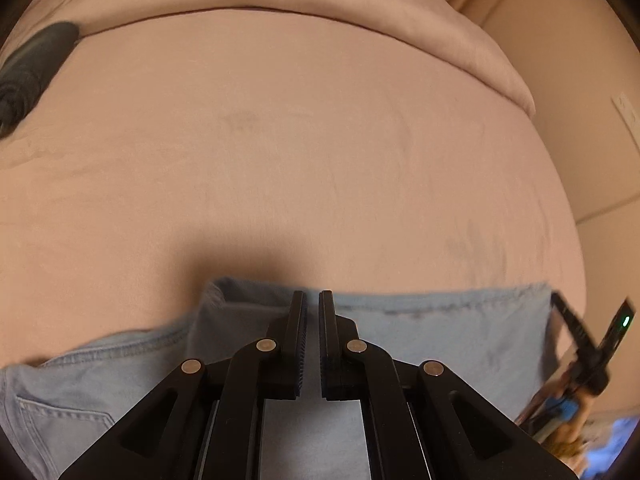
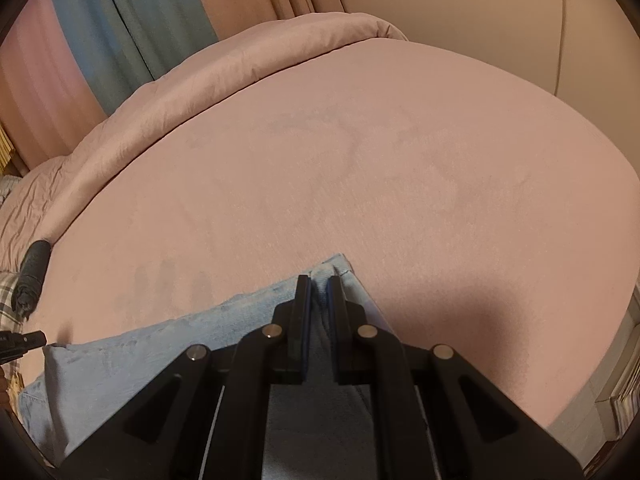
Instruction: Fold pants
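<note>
In the left wrist view, the left gripper hangs over the light blue denim pants, which lie along the near edge of a bed covered in a pink sheet. Its fingers stand slightly apart with a narrow gap, clamping nothing visible. A back pocket shows at lower left. A dark rolled object lies at the far left, beside a folded pink duvet.

In the right wrist view, the right gripper is at the pants' corner, a ridge of denim pinched between its fingers.
</note>
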The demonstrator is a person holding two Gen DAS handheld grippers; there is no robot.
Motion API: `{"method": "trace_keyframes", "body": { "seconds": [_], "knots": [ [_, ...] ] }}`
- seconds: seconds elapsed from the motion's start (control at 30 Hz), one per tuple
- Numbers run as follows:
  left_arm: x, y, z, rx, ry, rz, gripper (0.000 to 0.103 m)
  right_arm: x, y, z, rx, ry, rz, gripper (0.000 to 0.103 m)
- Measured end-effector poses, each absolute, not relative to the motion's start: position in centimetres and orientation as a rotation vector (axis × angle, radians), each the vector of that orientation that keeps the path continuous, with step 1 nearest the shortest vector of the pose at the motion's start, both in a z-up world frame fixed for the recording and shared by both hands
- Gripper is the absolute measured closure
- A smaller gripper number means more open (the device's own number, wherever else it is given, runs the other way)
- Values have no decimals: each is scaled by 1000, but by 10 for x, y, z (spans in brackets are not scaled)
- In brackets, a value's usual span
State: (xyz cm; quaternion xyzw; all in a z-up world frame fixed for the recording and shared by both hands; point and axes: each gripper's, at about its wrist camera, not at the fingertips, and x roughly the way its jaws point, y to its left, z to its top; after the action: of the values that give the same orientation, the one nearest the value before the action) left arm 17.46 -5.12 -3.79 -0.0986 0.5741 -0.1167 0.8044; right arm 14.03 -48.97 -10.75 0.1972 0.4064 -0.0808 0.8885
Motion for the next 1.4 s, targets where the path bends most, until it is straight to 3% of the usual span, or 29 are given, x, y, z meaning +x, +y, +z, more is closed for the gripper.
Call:
{"method": "trace_keyframes", "body": {
  "seconds": [0.53,0.57,0.67,0.8,0.93,1.03,1.07,1.13,1.4],
  "knots": [
    [181,-36,-66,-101,1152,-46,103,150,-491,-80,406,762,-136,95],
    [183,-42,-67,-88,1146,-33,103,152,-493,-83,412,767,-147,102],
    [183,-41,-72,-77,1148,-25,103,155,-508,-94,354,766,-317,100],
    [187,-57,-66,-65,1131,-31,103,151,-533,-119,559,856,-179,97],
    [178,-55,-49,-140,1098,-98,103,132,-533,-110,500,882,-170,96],
    [166,-57,-31,-200,1055,-170,103,110,-538,-97,538,873,-148,83],
    [160,-56,-26,-210,1039,-182,103,104,-537,-94,542,864,-144,70],
    [143,-53,-18,-229,1008,-201,103,91,-532,-90,546,863,-136,53],
    [97,-14,-15,-301,987,-131,103,73,-506,-110,496,926,-109,58]
  ]
}}
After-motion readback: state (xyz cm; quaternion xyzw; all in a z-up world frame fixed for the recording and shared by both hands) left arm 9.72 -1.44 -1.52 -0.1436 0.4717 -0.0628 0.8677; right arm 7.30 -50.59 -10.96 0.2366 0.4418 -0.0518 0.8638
